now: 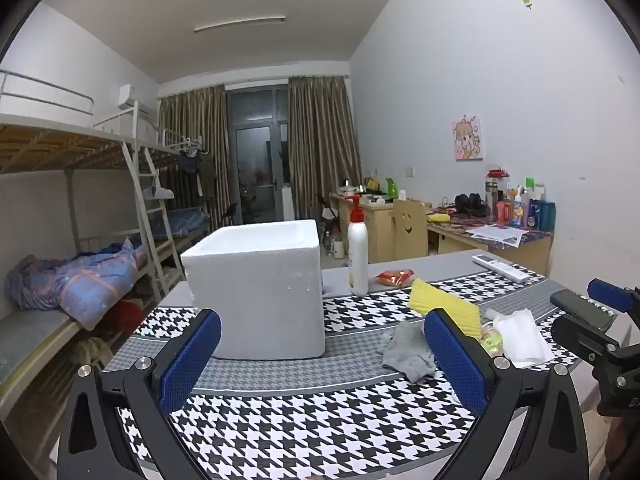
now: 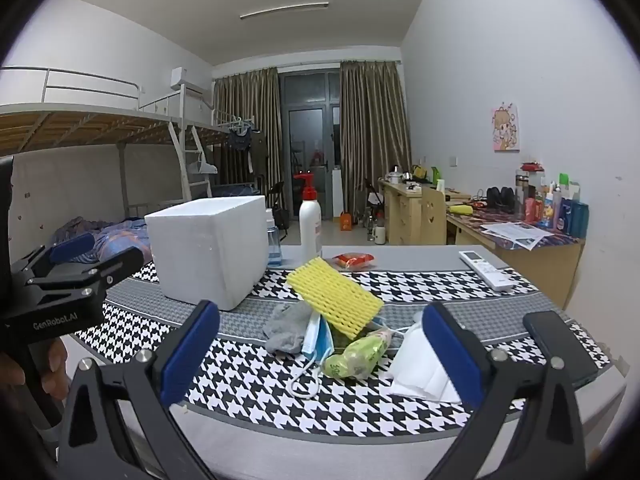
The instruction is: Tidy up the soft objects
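A pile of soft things lies on the houndstooth tablecloth (image 2: 256,384): a yellow foam net (image 2: 334,296) (image 1: 444,304), a grey cloth (image 2: 286,326) (image 1: 408,352), a blue face mask (image 2: 320,336), a crumpled green bag (image 2: 356,356) and a white folded mask (image 2: 420,364) (image 1: 520,336). A white foam box (image 1: 260,288) (image 2: 208,248) stands to their left. My right gripper (image 2: 320,356) hovers open just in front of the pile, holding nothing. My left gripper (image 1: 324,356) is open and empty in front of the box.
Behind the pile stand a white pump bottle (image 2: 310,220), a small blue bottle (image 2: 274,240) and a red packet (image 2: 354,260). A remote (image 2: 484,268) and a dark phone (image 2: 560,344) lie at the right. The left gripper (image 2: 92,258) shows at the left edge.
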`<control>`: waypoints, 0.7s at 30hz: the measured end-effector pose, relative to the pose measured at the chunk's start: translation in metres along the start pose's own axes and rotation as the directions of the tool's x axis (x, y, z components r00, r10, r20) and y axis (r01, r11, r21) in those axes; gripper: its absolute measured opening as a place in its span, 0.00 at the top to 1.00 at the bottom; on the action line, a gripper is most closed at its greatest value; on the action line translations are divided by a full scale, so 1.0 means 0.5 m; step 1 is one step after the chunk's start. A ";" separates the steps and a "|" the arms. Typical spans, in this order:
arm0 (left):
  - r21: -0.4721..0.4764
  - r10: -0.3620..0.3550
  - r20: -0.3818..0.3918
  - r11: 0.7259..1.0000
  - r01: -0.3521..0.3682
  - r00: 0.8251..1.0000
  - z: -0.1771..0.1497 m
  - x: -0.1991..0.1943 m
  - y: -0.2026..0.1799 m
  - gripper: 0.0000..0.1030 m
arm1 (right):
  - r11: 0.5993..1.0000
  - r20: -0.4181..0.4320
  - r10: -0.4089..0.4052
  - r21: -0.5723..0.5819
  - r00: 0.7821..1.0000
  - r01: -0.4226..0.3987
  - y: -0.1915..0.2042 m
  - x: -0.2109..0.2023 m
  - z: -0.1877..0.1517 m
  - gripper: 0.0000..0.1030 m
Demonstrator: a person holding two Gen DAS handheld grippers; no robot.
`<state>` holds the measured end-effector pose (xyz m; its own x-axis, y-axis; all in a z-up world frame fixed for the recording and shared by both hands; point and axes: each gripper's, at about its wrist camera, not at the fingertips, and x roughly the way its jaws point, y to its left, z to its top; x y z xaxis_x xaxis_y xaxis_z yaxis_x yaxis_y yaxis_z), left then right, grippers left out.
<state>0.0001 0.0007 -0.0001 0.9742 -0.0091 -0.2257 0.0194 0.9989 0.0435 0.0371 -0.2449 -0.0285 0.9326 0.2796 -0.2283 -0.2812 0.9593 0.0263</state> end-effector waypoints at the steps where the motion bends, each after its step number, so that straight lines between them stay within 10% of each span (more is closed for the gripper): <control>1: 0.002 -0.002 -0.003 1.000 0.002 1.000 0.000 0.001 0.000 0.01 | 1.000 0.003 0.001 0.007 1.000 -0.001 0.000 0.000 -0.001 0.00; 21: 0.031 -0.015 -0.008 0.999 0.015 1.000 0.003 -0.004 -0.014 0.01 | 1.000 0.000 0.013 0.026 1.000 -0.013 -0.006 -0.004 0.003 0.00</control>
<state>-0.0015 -0.0064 0.0015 0.9719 -0.0234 -0.2344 0.0409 0.9967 0.0702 0.0362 -0.2482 -0.0268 0.9289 0.2920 -0.2278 -0.2872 0.9563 0.0547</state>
